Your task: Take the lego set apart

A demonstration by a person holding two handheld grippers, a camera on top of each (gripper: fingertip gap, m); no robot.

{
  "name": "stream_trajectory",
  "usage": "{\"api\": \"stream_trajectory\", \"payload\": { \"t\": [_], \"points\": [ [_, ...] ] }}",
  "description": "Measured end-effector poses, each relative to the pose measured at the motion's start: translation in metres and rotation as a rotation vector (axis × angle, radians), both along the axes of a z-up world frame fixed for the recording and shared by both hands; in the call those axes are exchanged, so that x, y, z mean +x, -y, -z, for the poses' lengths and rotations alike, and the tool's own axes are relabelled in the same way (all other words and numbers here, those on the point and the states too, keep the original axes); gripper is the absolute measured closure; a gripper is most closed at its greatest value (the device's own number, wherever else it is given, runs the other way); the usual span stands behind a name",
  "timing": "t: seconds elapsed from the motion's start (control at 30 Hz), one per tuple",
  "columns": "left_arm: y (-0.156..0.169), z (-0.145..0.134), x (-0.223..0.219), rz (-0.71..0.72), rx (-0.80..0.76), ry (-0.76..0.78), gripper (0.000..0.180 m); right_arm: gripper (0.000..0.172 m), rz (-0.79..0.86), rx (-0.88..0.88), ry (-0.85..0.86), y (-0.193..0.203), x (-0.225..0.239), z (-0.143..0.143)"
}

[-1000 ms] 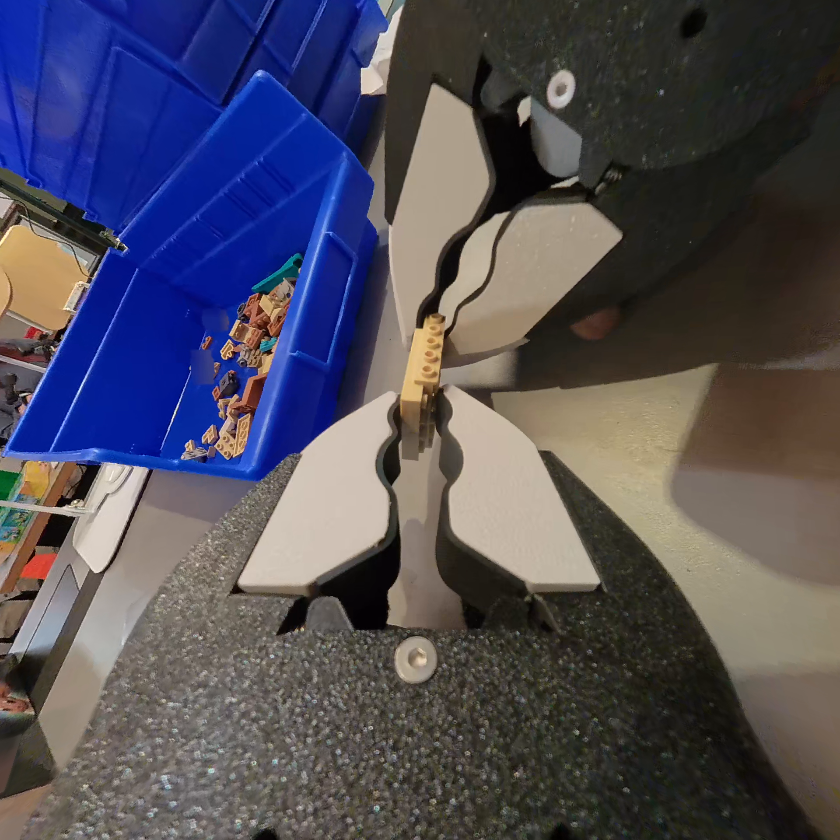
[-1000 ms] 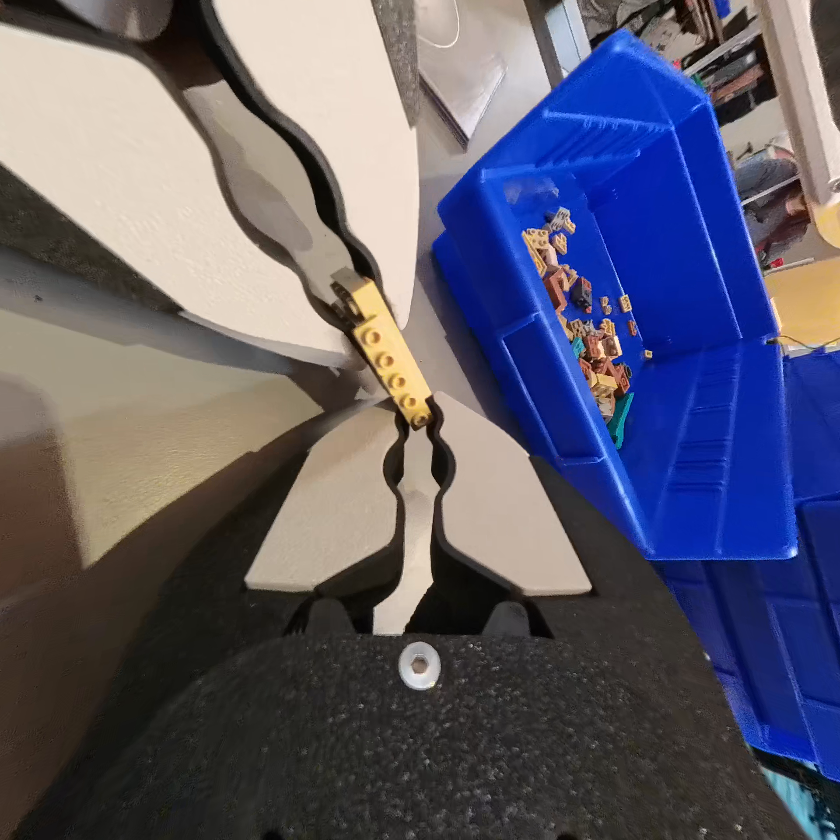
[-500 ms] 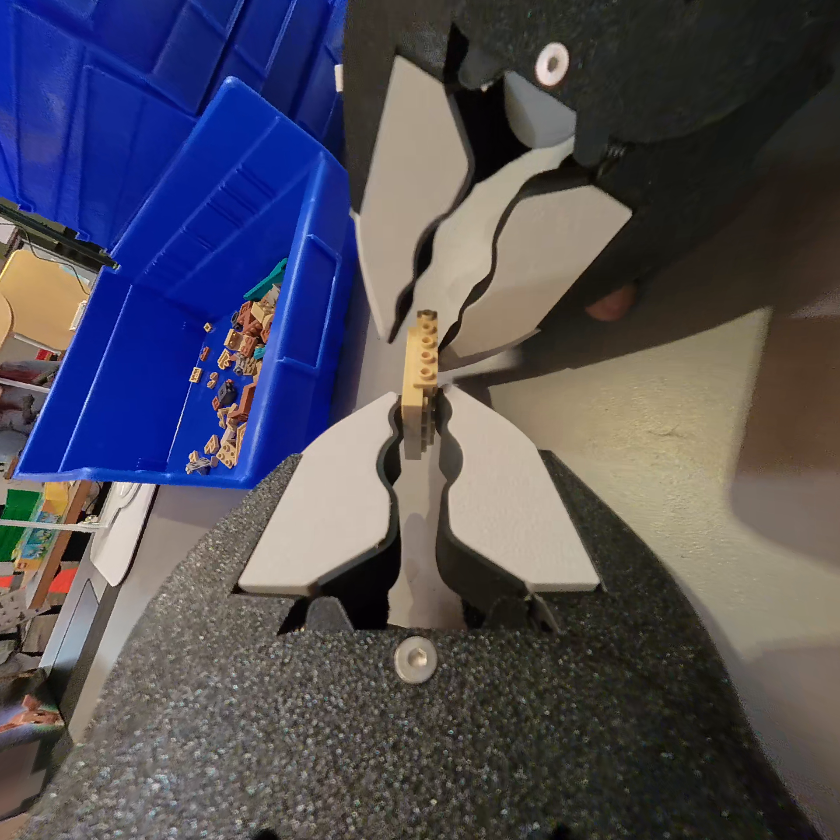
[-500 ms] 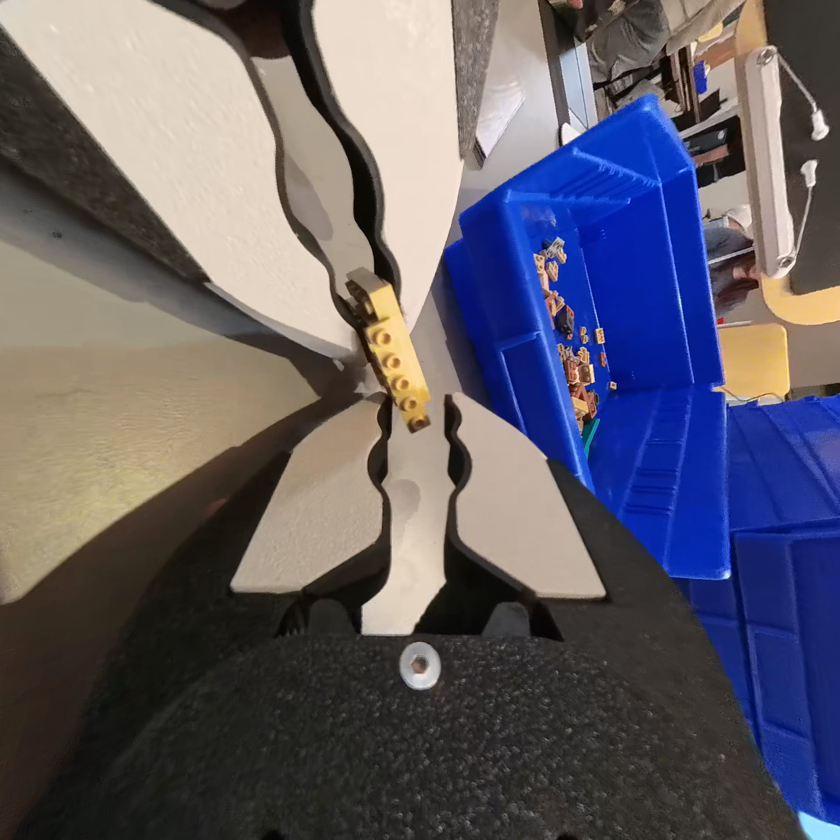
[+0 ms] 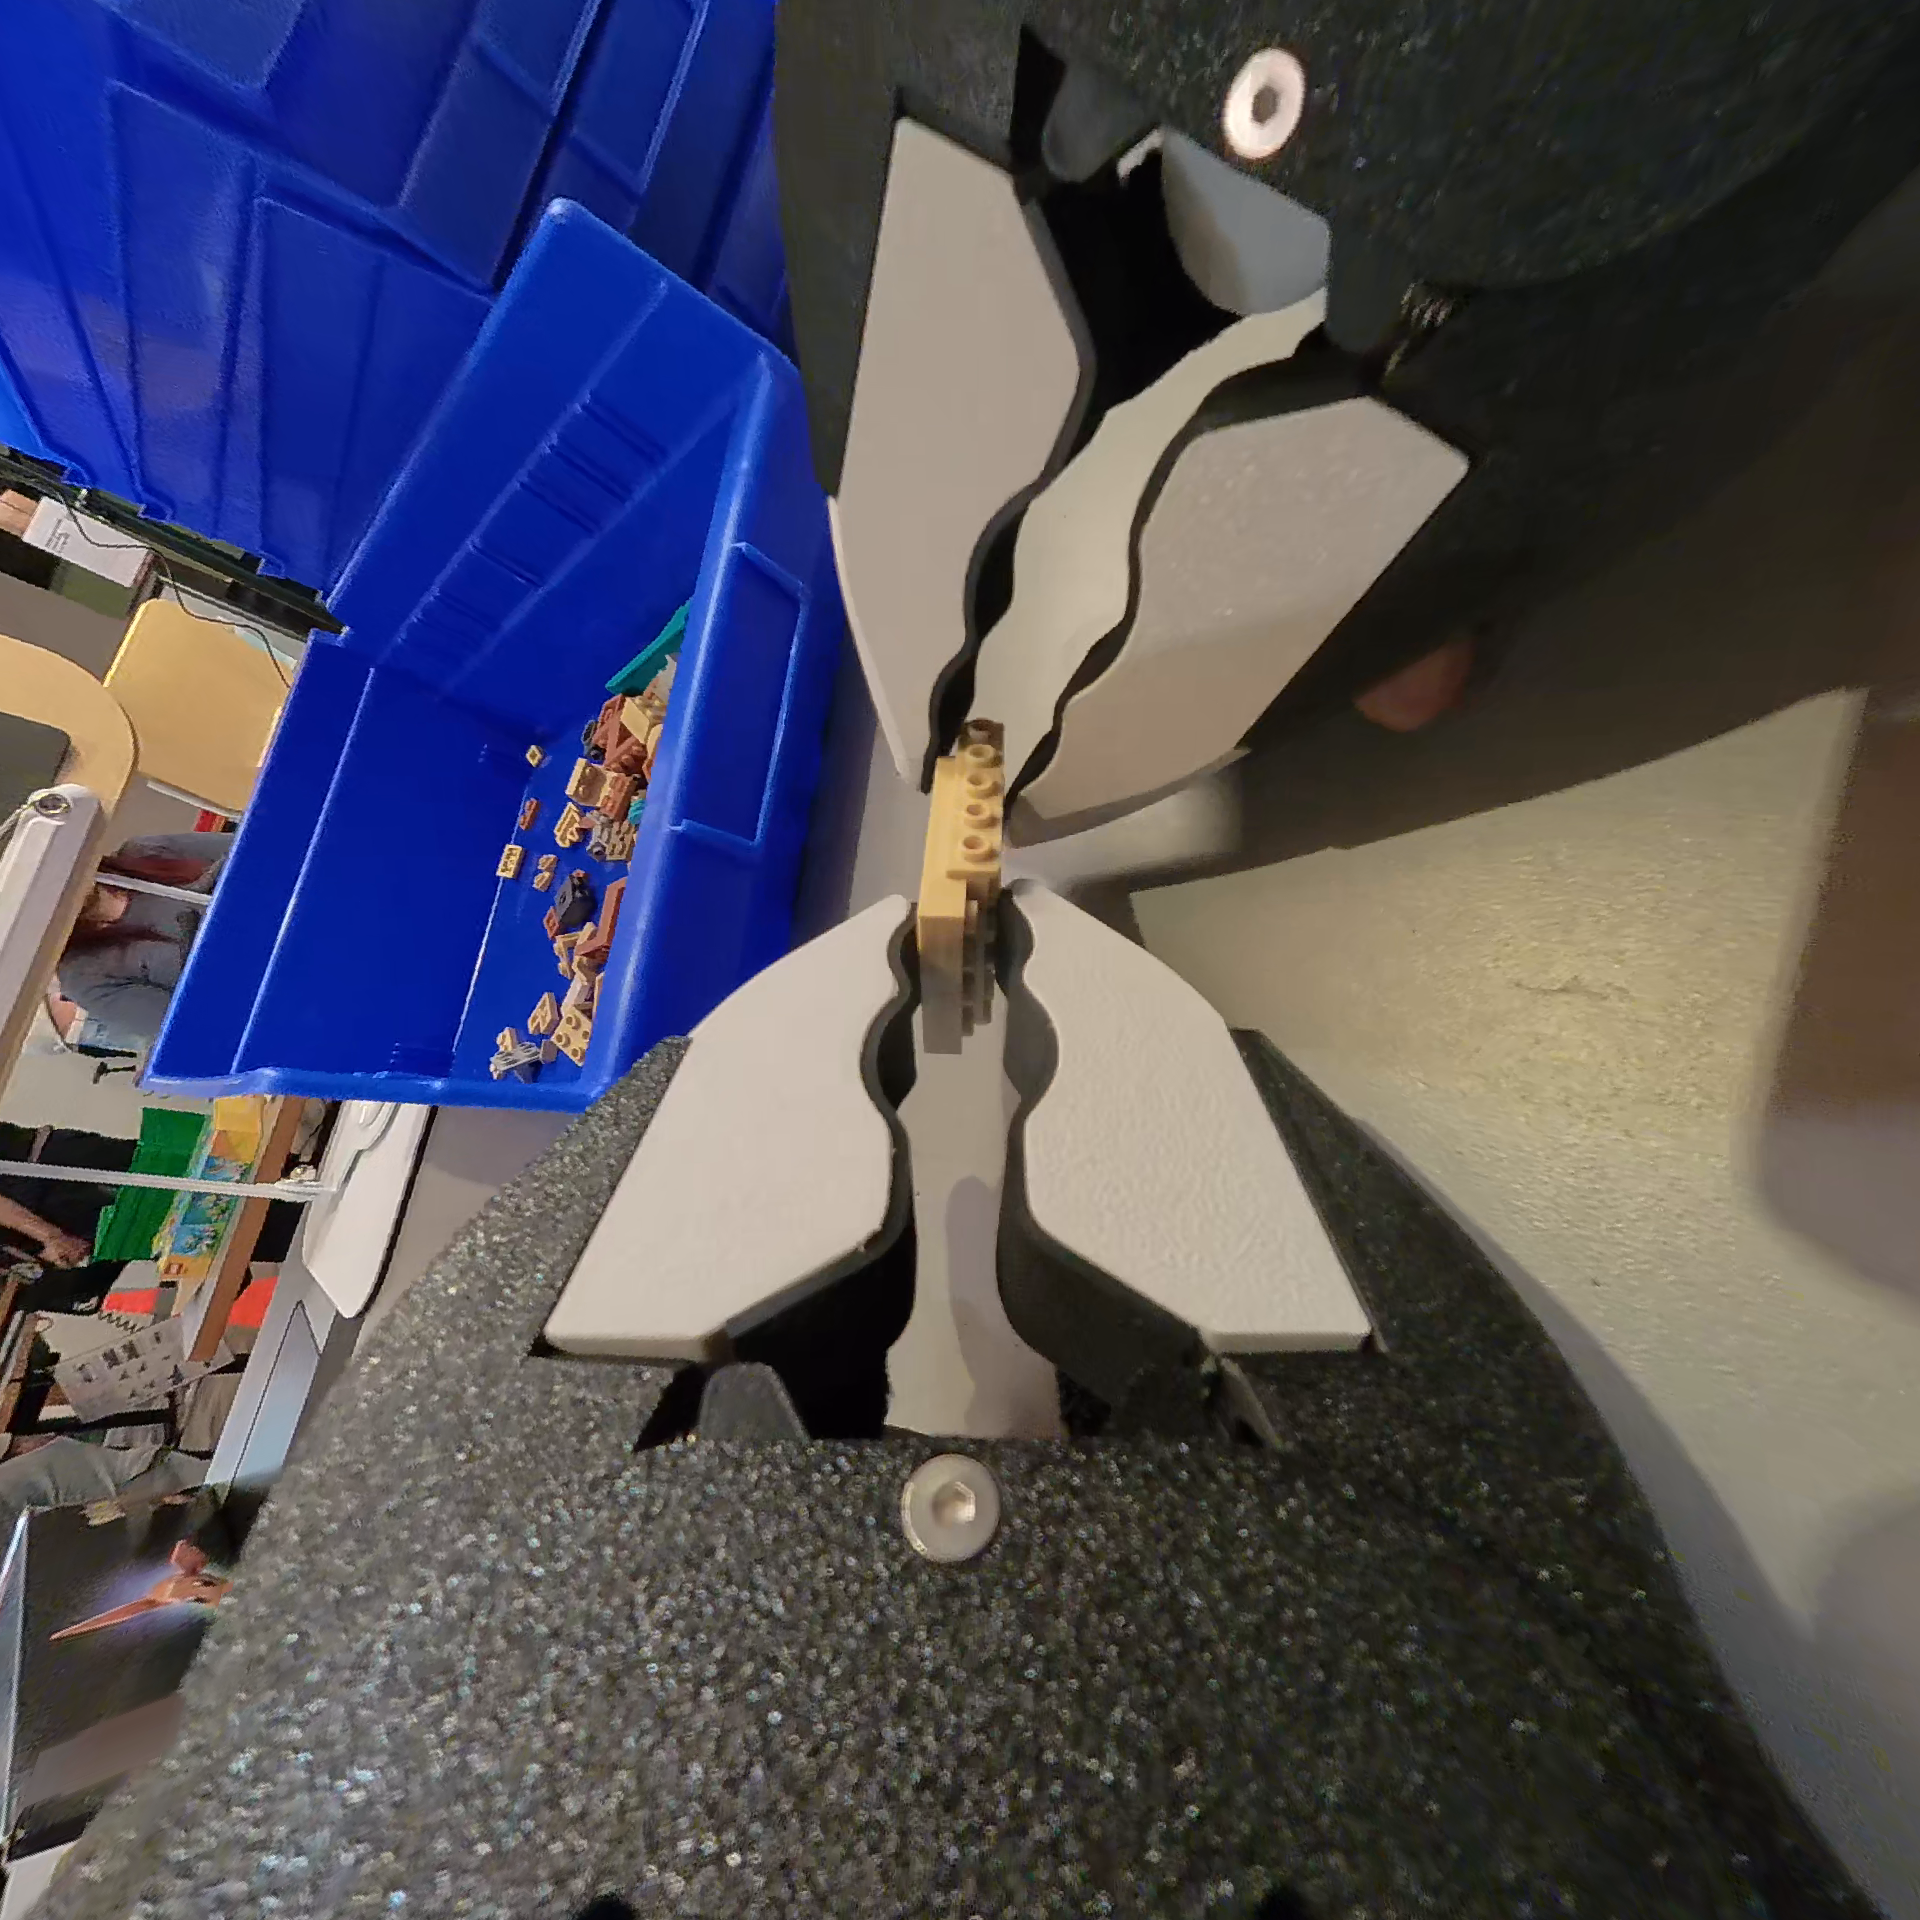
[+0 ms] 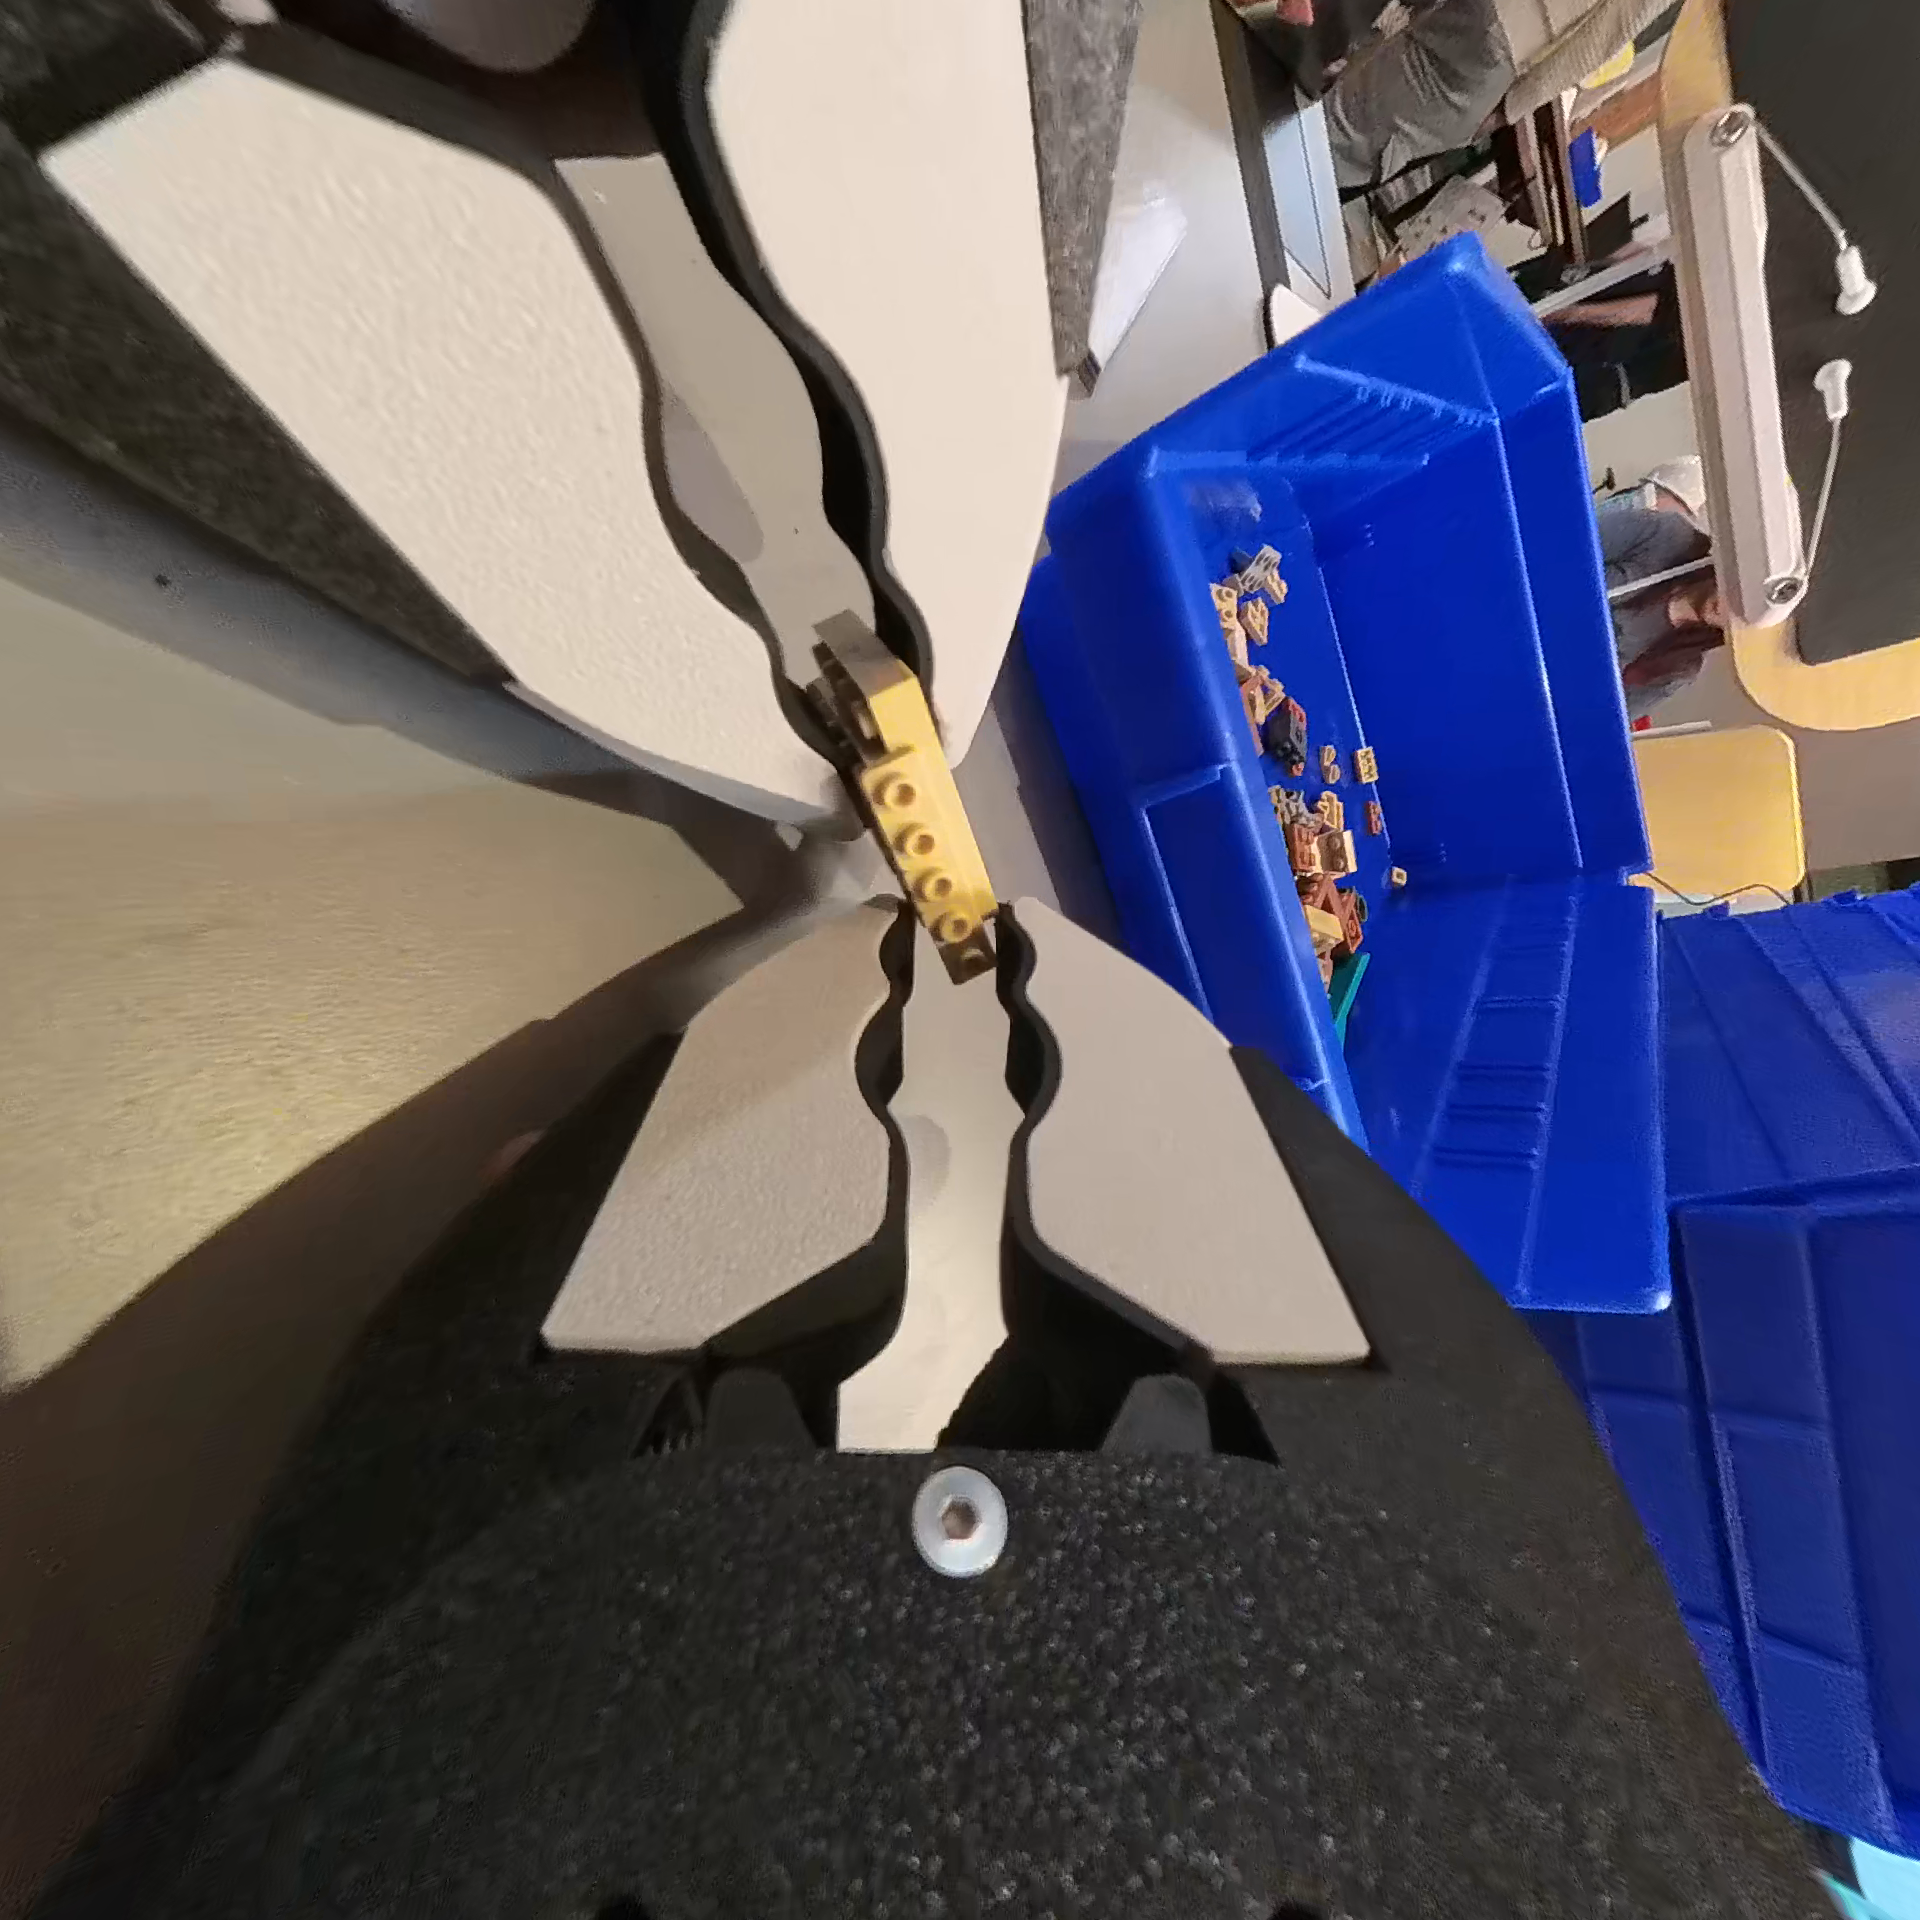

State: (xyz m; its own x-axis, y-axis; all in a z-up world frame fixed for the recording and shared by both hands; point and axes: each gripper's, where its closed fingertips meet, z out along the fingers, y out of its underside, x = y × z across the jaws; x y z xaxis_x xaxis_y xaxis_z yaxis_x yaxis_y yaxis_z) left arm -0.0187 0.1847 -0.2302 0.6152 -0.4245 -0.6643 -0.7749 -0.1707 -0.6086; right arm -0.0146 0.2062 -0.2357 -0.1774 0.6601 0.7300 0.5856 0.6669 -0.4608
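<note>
Left wrist view: one tan studded brick (image 5: 961, 862), four studs showing, is clamped in the left hand-held gripper (image 5: 956, 935); its far end sits between the right hand-held gripper's (image 5: 971, 748) parted fingers.

Right wrist view: the brick (image 6: 920, 852) tip touches one finger (image 6: 1091, 1039); the other stands clear. One blue bin (image 6: 1455, 727) on the bench (image 6: 260, 935).
</note>
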Motion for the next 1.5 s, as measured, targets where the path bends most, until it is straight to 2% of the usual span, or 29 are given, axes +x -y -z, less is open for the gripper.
{"api": "stream_trajectory", "payload": {
  "t": [0.5,0.83,1.37,1.5],
  "points": [
    [-0.004,-0.003,-0.003,-0.074,0.017,0.037,0.167,0.158,0.129,-0.138,-0.04,-0.003,0.001,0.0],
    [-0.001,0.001,-0.003,-0.023,-0.101,0.202,0.166,0.161,0.055,-0.012,-0.047,0.002,0.002,0.0],
    [0.001,0.007,0.001,0.031,-0.196,0.259,0.165,0.164,0.009,0.002,-0.049,0.008,0.009,0.0],
    [0.003,0.007,0.002,0.044,-0.228,0.298,0.167,0.163,-0.009,-0.069,-0.07,0.007,0.007,-0.002]
  ]
}}
